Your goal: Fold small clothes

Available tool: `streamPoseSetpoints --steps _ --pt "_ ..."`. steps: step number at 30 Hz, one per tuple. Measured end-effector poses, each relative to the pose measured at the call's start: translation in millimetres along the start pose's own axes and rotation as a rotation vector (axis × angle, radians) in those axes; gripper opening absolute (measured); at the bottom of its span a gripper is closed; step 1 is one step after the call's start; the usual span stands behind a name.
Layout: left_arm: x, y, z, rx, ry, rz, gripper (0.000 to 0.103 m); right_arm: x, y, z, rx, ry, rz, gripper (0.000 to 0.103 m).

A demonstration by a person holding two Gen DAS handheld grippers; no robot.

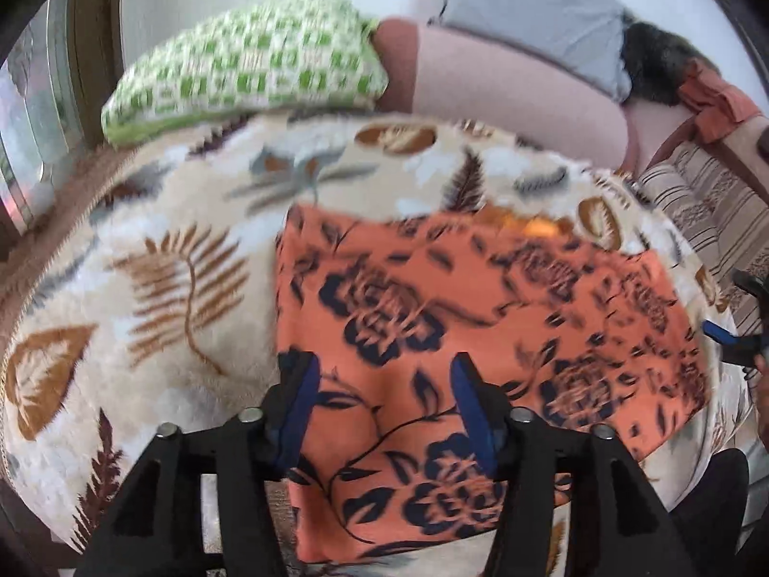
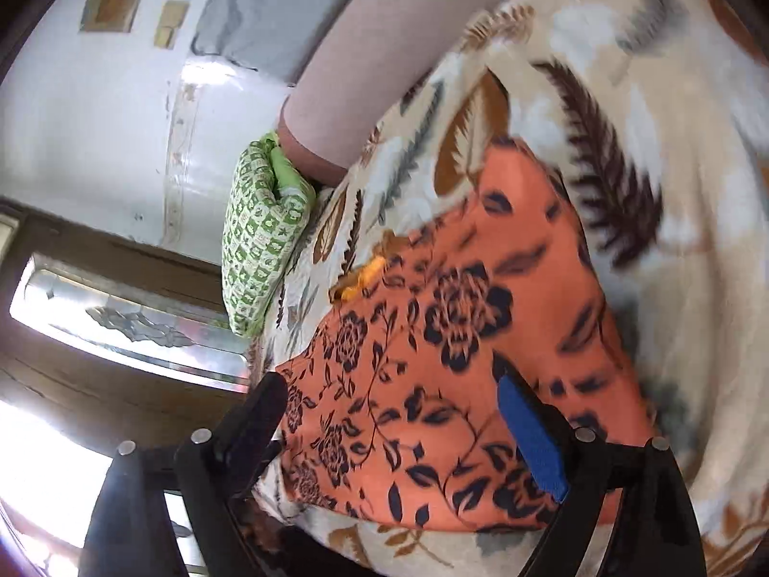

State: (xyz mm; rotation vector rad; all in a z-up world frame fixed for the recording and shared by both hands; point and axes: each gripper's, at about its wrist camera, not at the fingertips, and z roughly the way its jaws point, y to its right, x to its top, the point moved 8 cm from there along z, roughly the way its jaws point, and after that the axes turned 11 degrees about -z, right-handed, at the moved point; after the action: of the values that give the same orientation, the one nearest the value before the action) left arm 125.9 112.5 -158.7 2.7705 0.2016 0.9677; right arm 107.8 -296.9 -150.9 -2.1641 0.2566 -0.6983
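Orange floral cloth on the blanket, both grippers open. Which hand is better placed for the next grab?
Left, probably. The left gripper hovers open right over the near part of the orange floral cloth. The right gripper is open too, but tilted, near a corner.

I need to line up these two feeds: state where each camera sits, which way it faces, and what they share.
Left wrist: on the left gripper, tilted down at the orange floral garment on the leaf-print blanket; its open fingers and the right gripper's tip at the right edge show.
Right wrist: on the right gripper, rolled sideways over the garment; open fingers show.
Shared: garment, blanket, green checked pillow.
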Motion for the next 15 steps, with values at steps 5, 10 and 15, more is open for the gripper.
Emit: streamPoseSetpoints --steps 5,10,15 --pt "-34.8 -6.1 29.8 0.057 -0.083 -0.023 0.074 41.9 18.0 49.1 0.125 -0.015 0.107 0.091" --pt "-37.3 6.7 21.8 0.103 -0.032 0.072 0.074 56.0 67.8 67.8 0.028 0.037 0.282 0.091" --pt "-23.7 -6.1 29.0 0.155 0.024 0.05 0.074 46.6 -10.7 72.3 0.161 -0.061 0.032 0.093"
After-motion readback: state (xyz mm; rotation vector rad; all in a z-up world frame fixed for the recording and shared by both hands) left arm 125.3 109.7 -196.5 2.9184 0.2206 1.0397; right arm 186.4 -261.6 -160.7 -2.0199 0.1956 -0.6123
